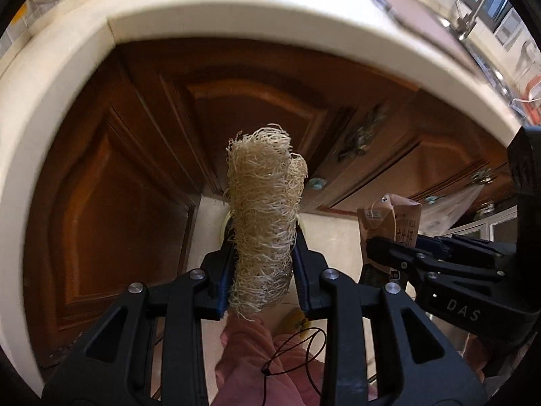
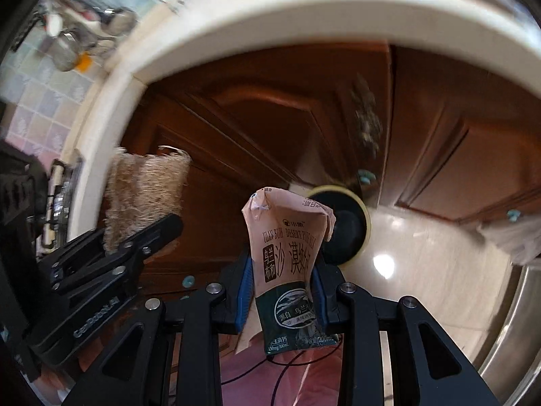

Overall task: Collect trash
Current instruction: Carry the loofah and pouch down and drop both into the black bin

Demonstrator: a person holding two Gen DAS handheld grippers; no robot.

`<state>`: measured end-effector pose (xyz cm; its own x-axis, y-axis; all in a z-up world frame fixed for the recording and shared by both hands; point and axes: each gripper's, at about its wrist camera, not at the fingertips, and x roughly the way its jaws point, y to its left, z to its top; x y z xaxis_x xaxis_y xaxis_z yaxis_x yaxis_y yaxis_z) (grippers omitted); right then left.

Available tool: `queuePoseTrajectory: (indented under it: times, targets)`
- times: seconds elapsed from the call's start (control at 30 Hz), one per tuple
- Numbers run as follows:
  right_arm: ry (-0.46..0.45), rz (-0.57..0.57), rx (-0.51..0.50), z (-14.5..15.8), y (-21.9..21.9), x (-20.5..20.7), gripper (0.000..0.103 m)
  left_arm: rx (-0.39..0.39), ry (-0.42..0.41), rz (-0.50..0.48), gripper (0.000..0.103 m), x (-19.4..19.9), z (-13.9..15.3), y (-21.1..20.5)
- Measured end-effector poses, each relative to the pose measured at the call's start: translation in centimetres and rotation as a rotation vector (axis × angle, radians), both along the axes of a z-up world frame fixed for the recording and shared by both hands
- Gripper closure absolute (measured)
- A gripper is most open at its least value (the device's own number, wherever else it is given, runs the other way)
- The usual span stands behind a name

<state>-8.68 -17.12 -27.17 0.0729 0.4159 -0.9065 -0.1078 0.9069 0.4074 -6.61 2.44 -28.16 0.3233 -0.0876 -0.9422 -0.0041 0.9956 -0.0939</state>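
Both my grippers carry trash below the worktop edge.

My left gripper (image 1: 263, 253) has its jaws clenched on a loofah (image 1: 265, 209): the fibrous roll stands upright between the blue pads, its lower part pinched at both sides and its frayed top reaching well past the tips. My right gripper (image 2: 282, 277) grips a crushed milk carton (image 2: 289, 270); the carton's dark lower half sits between the jaws, its pink crumpled top sticks out beyond them, and its base hangs back toward the camera. Ahead of both pairs of jaws I see brown cabinet doors (image 1: 111, 186) under the pale worktop (image 1: 236, 17). A round black bin (image 2: 341, 233) with a pale rim sits on the floor just beyond the carton's top.
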Motion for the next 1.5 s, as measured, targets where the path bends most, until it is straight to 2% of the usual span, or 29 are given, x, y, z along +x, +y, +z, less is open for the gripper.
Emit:
queuePoseTrajectory:
  times: [0.13, 0.27, 0.37, 0.47, 0.53, 0.63, 0.7, 0.77, 0.8, 0.87, 0.9, 1.13, 1.33, 1.5]
  targets:
    - [0.04, -0.037, 0.004, -5.4, 0.0, 0.3, 0.073, 0.01, 0.044, 0.011, 0.075, 1.1, -5.2, 0.6]
    - [0.131, -0.061, 0.001, -12.8, 0.4, 1.1, 0.072, 0.012, 0.08, 0.012, 0.074, 3.0, -11.4, 1.0]
    - [0.166, -0.081, -0.006, -17.6, 1.0, 2.7, 0.072, 0.013, 0.11, -0.002, 0.073, 4.0, -16.1, 1.0]
    - [0.187, -0.09, -0.007, -21.4, 1.4, 3.9, 0.072, 0.016, 0.139, -0.021, 0.073, 5.0, -20.4, 0.7]
    - [0.209, -0.099, -0.015, -23.8, 1.8, 4.7, 0.071, 0.01, 0.171, -0.042, 0.068, 5.6, -23.0, 0.6]
    - [0.243, -0.13, -0.002, -27.2, 2.2, 5.6, 0.06, 0.005, 0.225, -0.052, 0.066, 6.8, -26.1, 0.8]
    - [0.26, -0.148, -0.005, -28.6, 2.4, 6.0, 0.057, -0.008, 0.262, -0.049, 0.063, 7.4, -27.6, 1.2]
    - [0.272, -0.166, -0.012, -29.6, 2.4, 6.3, 0.046, -0.023, 0.297, -0.044, 0.059, 8.0, -28.8, 1.9]
    - [0.276, -0.182, -0.012, -30.0, 2.3, 6.4, 0.043, -0.029, 0.305, -0.044, 0.056, 8.2, -29.0, 2.2]
    - [0.275, -0.205, -0.005, -30.4, 2.1, 6.5, 0.029, -0.018, 0.308, -0.042, 0.052, 8.6, -29.4, 2.6]
    - [0.275, -0.208, -0.005, -30.4, 2.0, 6.6, 0.027, -0.016, 0.306, -0.043, 0.051, 8.7, -29.4, 2.6]
    - [0.252, -0.202, -0.04, -30.1, 2.0, 6.4, 0.025, 0.011, 0.281, -0.07, 0.051, 8.8, -27.7, 2.3]
    - [0.235, -0.24, -0.071, -28.0, 1.6, 5.8, 0.025, 0.026, 0.246, -0.084, 0.051, 8.0, -23.5, 1.7]
    - [0.194, -0.247, -0.109, -25.1, 0.8, 5.2, 0.025, -0.008, 0.229, -0.06, 0.051, 7.3, -19.6, 1.5]
